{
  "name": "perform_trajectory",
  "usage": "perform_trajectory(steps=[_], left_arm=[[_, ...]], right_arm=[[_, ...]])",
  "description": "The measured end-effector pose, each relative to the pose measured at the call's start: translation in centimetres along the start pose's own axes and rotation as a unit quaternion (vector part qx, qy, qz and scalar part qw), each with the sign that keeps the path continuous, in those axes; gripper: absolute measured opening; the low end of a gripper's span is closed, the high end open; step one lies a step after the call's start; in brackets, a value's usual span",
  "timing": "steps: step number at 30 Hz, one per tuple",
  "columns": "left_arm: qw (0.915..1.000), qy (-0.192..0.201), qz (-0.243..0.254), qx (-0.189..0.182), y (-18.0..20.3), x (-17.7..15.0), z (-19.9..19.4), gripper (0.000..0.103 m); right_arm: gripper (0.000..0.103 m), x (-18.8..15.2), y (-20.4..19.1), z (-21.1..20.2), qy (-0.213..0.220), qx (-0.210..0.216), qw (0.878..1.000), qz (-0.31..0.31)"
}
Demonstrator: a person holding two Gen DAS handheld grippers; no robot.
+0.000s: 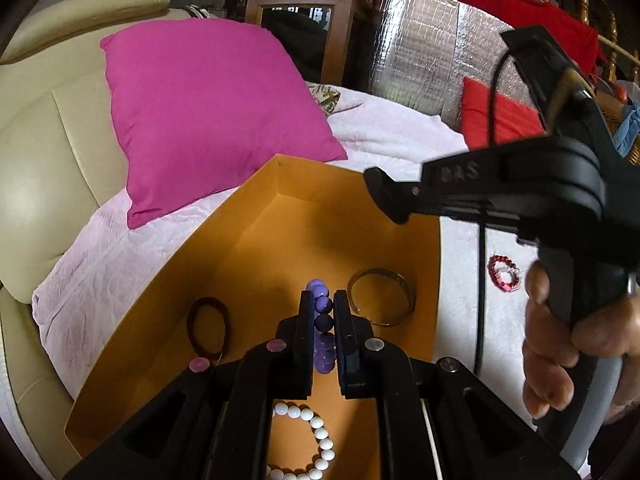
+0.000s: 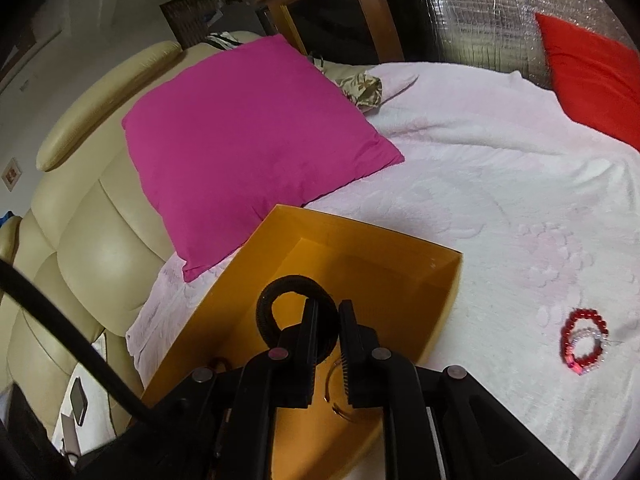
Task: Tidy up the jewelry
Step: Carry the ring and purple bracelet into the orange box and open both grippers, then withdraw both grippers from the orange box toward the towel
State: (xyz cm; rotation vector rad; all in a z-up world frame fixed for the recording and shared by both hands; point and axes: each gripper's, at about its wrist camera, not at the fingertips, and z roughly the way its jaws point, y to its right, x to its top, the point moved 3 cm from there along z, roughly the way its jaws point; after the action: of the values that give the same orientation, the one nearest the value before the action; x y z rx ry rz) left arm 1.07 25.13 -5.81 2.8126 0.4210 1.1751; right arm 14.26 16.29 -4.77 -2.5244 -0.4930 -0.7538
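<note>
White bead bracelet [image 1: 316, 440] shows only below the left claw [image 1: 322, 300].

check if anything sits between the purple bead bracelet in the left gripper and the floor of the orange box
Nothing visible blocks it. The left gripper holds the purple bead bracelet over a bare patch of the orange box, between the dark hair tie and the metal bangle, with the white bead bracelet nearer the camera.

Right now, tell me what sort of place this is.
Probably a lived-in room at home: a cream leather sofa draped with a pale blanket, a pink cushion on it, and a wooden cabinet behind.
</note>
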Motion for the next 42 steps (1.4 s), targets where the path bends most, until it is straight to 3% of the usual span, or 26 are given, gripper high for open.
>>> perform_trajectory(steps=[7, 9, 11, 20, 23, 26, 32, 35, 42], left_arm=[[0.9993, -0.007, 0.0, 0.037, -0.5, -0.2, 0.6, 0.011], [0.9989, -0.011, -0.003, 0.045, -0.8, -0.2, 0.7, 0.022], [0.9986, -0.009, -0.006, 0.053, -1.0, -0.2, 0.7, 0.048], [0.9976, 0.003, 0.005, 0.068, -0.3, 0.0, 0.4, 0.057], [0.9963, 0.021, 0.009, 0.083, 0.1, 0.2, -0.1, 0.065], [0.9946, 0.04, 0.017, 0.095, 0.7, 0.4, -0.5, 0.067], [0.9848, 0.092, 0.065, 0.133, 3.1, 0.8, -1.6, 0.074], [0.9778, 0.121, 0.094, 0.144, 4.9, 0.8, -2.3, 0.08], [0.9742, 0.128, 0.129, 0.134, 8.7, 0.7, -2.1, 0.08]], right_arm=[[0.015, 0.5, -0.6, 2.5, -0.019, 0.002, 1.0, 0.01], [0.02, 0.6, -0.5, 2.8, -0.022, 0.006, 1.0, 0.019], [0.025, 0.7, -0.2, 2.8, -0.021, 0.015, 0.999, 0.029], [0.025, 0.5, 2.5, -0.6, 0.014, 0.019, 0.998, 0.057], [0.025, 0.2, 4.3, -2.6, 0.03, 0.009, 0.997, 0.066], [0.025, -0.6, 6.4, -5.0, 0.04, -0.005, 0.996, 0.074], [0.025, -4.2, 11.3, -10.9, 0.065, -0.037, 0.993, 0.095], [0.032, -6.5, 14.3, -13.5, 0.078, -0.049, 0.988, 0.123], [0.033, -10.8, 20.6, -15.2, 0.089, -0.052, 0.973, 0.206]])
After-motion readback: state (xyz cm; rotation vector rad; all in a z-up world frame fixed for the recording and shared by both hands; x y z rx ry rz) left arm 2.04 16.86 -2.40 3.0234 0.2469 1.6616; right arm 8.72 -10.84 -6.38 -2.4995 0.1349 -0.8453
